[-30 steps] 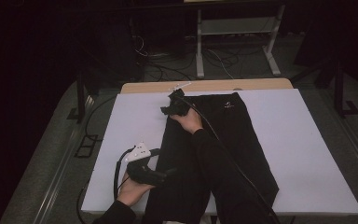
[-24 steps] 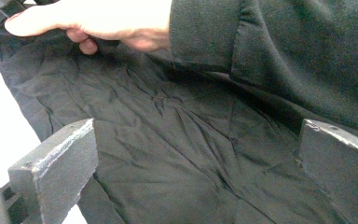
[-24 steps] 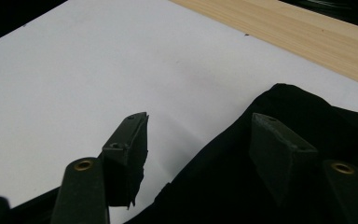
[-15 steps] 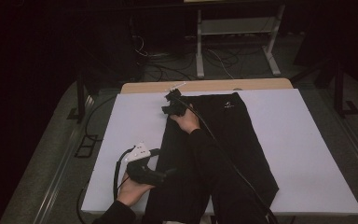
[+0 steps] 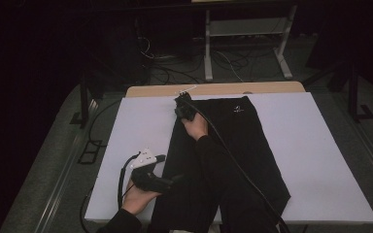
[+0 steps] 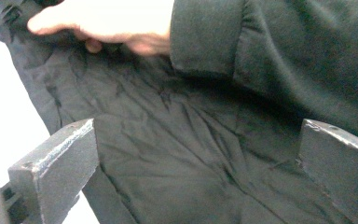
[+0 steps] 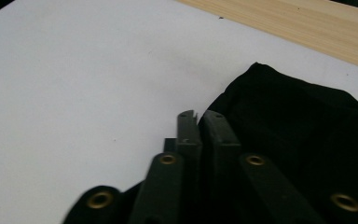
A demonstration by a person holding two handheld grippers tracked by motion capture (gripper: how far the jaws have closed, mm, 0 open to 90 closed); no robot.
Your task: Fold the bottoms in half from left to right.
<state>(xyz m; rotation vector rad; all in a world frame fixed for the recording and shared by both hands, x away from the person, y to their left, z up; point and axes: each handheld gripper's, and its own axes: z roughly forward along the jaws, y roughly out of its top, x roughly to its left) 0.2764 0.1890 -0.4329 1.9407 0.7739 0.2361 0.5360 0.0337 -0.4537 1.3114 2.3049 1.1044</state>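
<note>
Evidently the black fabric trousers [image 5: 223, 160] are being laid out or folded, for they lie lengthwise down the middle of the white-covered tabletop [image 5: 315, 145], waistband toward the far edge where a strip of bare pale wood [image 5: 213, 90] shows, legs running to the near edge.

The right gripper [image 5: 182, 108] sits at the far left corner of the waistband. Its jaws have just been closing and now stand pressed together; in the right gripper view [image 7: 200, 122] they meet at the very edge of the cloth, with white tabletop to one side and black fabric to the other. Whether a fold of hem is truly caught between them I cannot tell, though the placement suggests a pinch on that corner, likely to lift or pull it over.

The left gripper [image 5: 172, 180] lies near the near left corner of the tabletop, at the left side of a trouser leg. Its jaws are spread wide with wrinkled cloth lying between and beneath them [image 6: 200, 154], not squeezing anything. It seems poised there to take the lower edge, so that both ends can be handled together and the garment moves evenly.
</note>
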